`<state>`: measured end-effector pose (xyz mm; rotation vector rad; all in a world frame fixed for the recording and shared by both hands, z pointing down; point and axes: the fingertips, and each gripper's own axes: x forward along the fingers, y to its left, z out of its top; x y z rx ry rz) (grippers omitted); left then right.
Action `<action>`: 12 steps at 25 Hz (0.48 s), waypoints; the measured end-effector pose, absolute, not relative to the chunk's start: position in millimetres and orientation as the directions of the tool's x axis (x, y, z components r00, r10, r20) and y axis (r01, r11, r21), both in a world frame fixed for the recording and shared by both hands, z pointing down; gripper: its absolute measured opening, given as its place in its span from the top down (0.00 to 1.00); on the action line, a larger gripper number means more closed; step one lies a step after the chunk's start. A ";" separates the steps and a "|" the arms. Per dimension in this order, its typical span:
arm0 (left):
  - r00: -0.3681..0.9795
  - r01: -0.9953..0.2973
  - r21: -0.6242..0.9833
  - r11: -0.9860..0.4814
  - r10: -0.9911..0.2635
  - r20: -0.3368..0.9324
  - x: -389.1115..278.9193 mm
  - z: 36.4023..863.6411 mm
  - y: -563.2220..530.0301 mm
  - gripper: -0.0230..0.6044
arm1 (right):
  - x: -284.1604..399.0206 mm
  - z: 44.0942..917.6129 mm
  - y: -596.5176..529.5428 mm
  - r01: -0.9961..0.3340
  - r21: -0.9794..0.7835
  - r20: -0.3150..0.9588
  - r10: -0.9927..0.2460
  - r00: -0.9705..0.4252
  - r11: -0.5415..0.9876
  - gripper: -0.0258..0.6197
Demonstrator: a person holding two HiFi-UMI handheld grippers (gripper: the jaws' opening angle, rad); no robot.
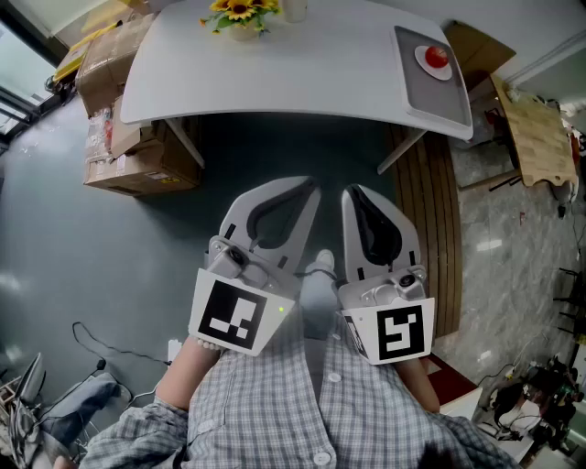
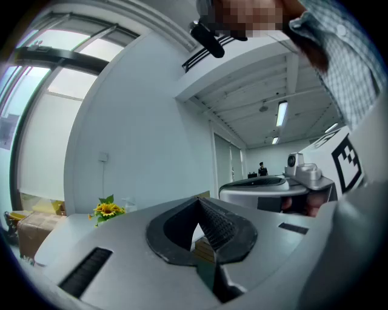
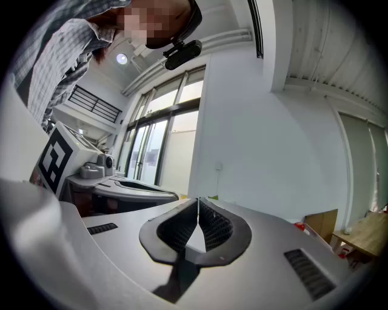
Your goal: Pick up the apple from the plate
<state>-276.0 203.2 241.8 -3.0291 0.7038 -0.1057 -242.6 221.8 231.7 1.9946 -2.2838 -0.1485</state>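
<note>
The left gripper (image 1: 307, 187) and right gripper (image 1: 352, 193), jaws closed on nothing, are held well apart from what looks like the apple (image 1: 437, 56) on its plate (image 1: 432, 74).

- A white table (image 1: 275, 73) stands on a grey floor (image 1: 73, 256).
- Cardboard boxes (image 1: 128, 156) sit by its left end.
- Sunflowers (image 1: 240, 11) stand at its far edge.
- Tall windows (image 3: 151, 151) adjoin a white wall (image 3: 254, 139).
- A strip light (image 2: 281, 112) glows overhead.
</note>
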 end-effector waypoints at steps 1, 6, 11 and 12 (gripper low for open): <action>0.895 -0.439 -0.044 -0.897 -0.441 0.059 -276.9 242.1 202.6 0.95 | -243.8 231.8 221.0 -0.980 0.144 0.014 -0.991 -0.134 0.134 0.92; 0.894 -0.444 -0.042 -0.895 -0.446 0.052 -281.0 240.8 202.1 0.95 | -248.3 230.5 221.2 -0.979 0.148 0.010 -0.990 -0.139 0.139 0.92; 0.891 -0.450 -0.020 -0.893 -0.451 0.052 -290.2 242.9 201.0 0.95 | -252.1 226.2 223.9 -0.985 0.106 -0.019 -0.990 -0.139 0.137 0.92; 0.892 -0.449 -0.019 -0.893 -0.449 0.052 -291.6 243.2 201.2 0.95 | -251.7 226.5 224.2 -0.986 0.104 -0.019 -0.991 -0.132 0.129 0.92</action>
